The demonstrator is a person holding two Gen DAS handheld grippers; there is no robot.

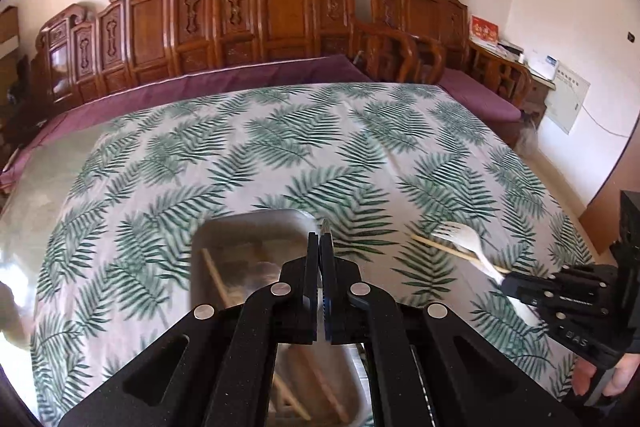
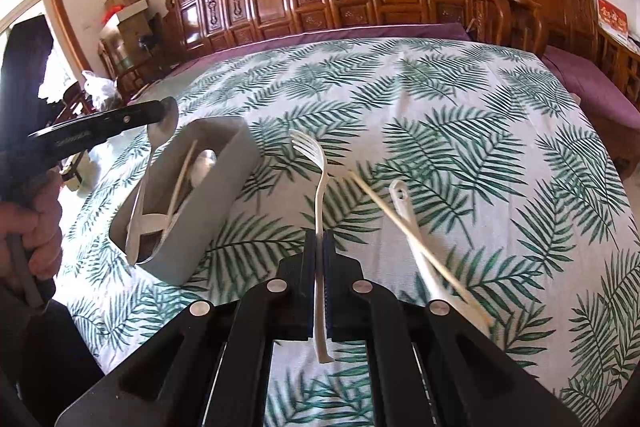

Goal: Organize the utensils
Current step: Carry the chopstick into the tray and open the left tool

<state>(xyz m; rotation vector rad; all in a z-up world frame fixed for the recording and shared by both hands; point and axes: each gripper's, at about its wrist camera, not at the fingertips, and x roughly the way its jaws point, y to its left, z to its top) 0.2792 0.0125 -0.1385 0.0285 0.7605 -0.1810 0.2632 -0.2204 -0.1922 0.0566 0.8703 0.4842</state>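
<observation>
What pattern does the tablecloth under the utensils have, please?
The tablecloth is white with green fern-leaf prints, clearest in the right wrist view.

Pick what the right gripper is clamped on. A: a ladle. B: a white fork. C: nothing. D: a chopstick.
B: in the right wrist view the right gripper is shut on the handle of the white fork, tines pointing away above the leaf-print cloth.

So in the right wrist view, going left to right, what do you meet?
Left gripper holding a metal spoon → grey oblong utensil box → white plastic fork in the right gripper → white plastic spoon.
</observation>
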